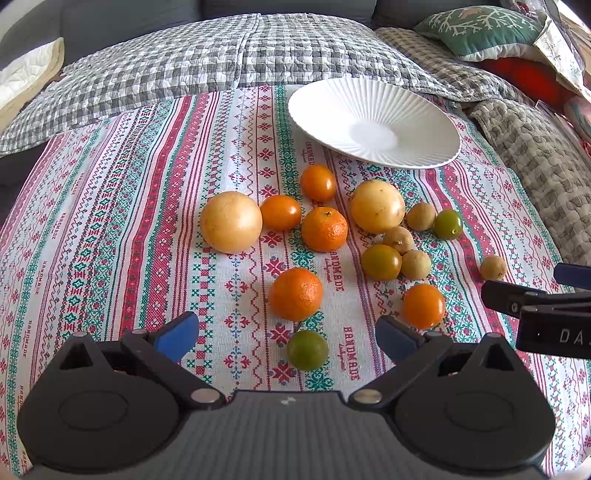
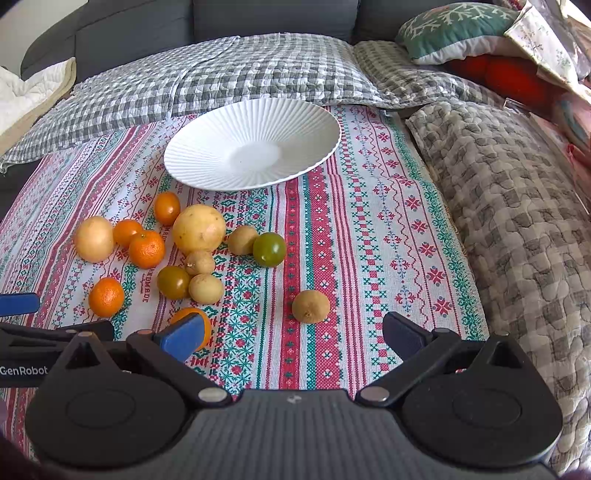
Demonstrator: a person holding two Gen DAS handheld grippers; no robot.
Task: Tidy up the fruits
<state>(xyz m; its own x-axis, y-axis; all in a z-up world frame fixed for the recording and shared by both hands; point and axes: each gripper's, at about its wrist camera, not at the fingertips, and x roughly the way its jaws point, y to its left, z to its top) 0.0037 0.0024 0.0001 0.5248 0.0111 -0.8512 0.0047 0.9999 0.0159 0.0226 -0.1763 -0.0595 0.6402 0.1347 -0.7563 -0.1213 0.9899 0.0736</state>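
Several fruits lie loose on a patterned cloth [image 1: 110, 221]: two large yellow fruits [image 1: 231, 221] [image 1: 377, 205], mandarins [image 1: 295, 294] [image 1: 324, 229], orange tomatoes [image 1: 423, 305], green tomatoes [image 1: 307, 350] and small brown longans [image 1: 492, 267]. An empty white ribbed plate [image 1: 373, 122] stands behind them, also in the right wrist view [image 2: 251, 144]. My left gripper [image 1: 288, 336] is open and empty, with the green tomato between its fingers. My right gripper [image 2: 293, 334] is open and empty, just short of a lone longan [image 2: 311, 305]. An orange tomato [image 2: 192, 321] sits behind its left finger.
Grey checked quilts [image 1: 229, 55] and a dark sofa lie behind the cloth. A quilted blanket [image 2: 517, 221] borders the cloth on the right. A green cushion [image 1: 480, 26] and red items sit at the far right. The right gripper's side shows in the left wrist view [image 1: 543, 306].
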